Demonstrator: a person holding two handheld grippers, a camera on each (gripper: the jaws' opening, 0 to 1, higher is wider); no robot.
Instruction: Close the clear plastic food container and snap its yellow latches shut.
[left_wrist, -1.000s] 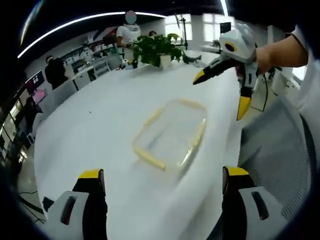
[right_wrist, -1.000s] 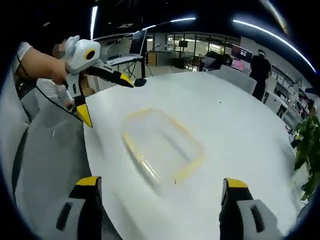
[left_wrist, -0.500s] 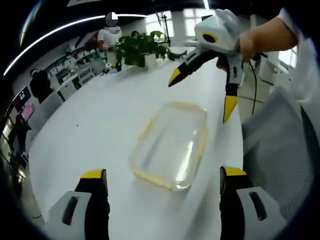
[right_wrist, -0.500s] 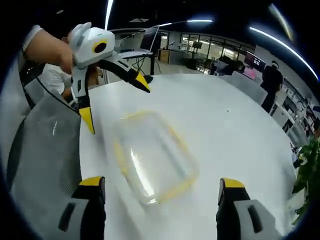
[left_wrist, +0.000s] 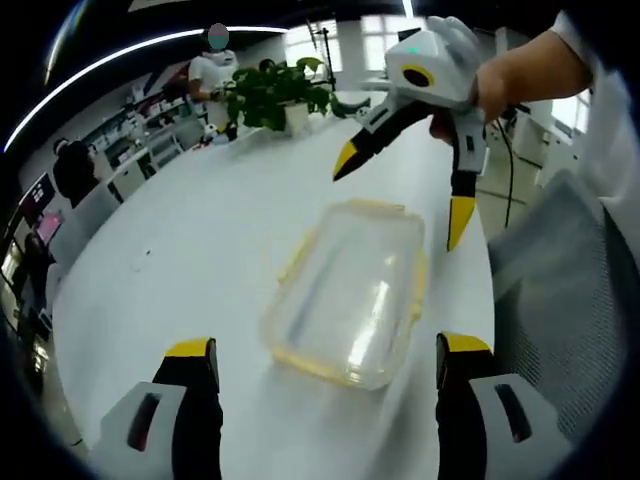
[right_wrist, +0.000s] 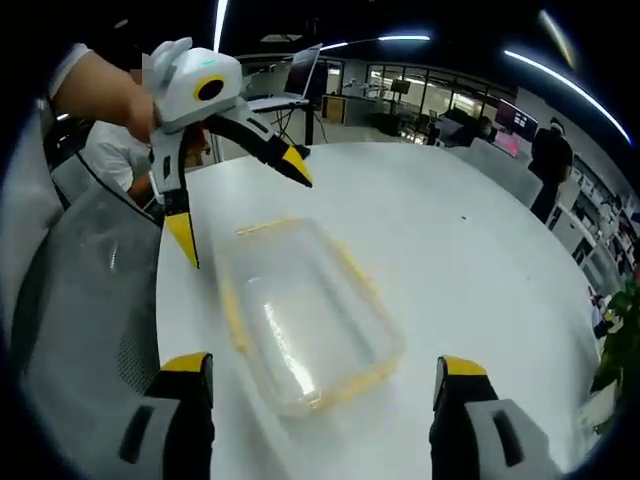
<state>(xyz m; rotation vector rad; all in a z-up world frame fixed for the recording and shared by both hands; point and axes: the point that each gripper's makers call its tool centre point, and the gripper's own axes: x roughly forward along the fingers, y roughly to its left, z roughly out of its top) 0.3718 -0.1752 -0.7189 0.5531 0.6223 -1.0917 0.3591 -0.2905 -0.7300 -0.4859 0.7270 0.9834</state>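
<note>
In the left gripper view, the left gripper (left_wrist: 318, 362) has its fingers spread wide, the clear container (left_wrist: 350, 290) lying just ahead between them on the white worktop (left_wrist: 200, 240), near its edge. Beyond it the right gripper (left_wrist: 400, 190) hovers above, fingers also spread. A potted plant (left_wrist: 275, 95) stands at the far edge.

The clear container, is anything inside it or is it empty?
Empty, apparently: the white table shows straight through the clear container, with only glare on the plastic.
</note>
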